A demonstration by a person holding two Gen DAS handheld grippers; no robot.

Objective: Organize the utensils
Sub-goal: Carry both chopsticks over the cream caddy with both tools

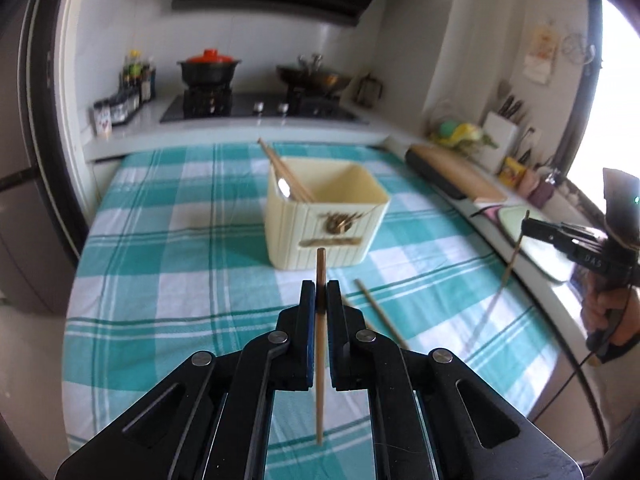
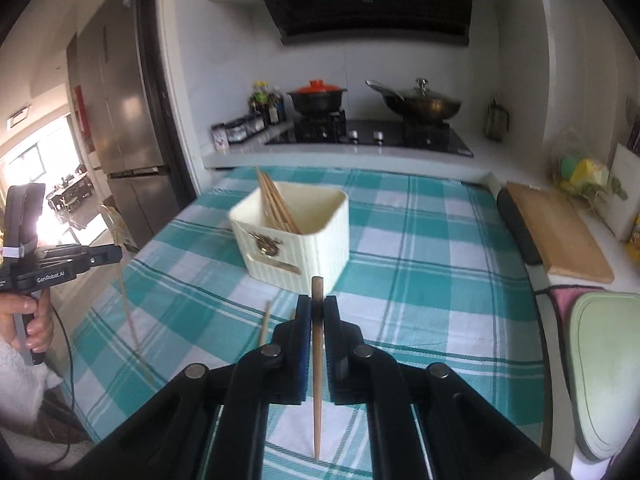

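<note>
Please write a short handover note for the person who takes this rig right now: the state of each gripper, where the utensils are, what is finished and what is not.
Left gripper: shut on a chopstick, held upright above the checked tablecloth.
Right gripper: shut on a second chopstick, also upright.
Cream holder box: stands mid-table, beyond both grippers.
Done: several chopsticks and a spoon already lean inside the box.
Left: put both held chopsticks into the box, then pick up the loose chopstick on the cloth just right of the left gripper. A second loose one may lie beside it; partly hidden.
</note>
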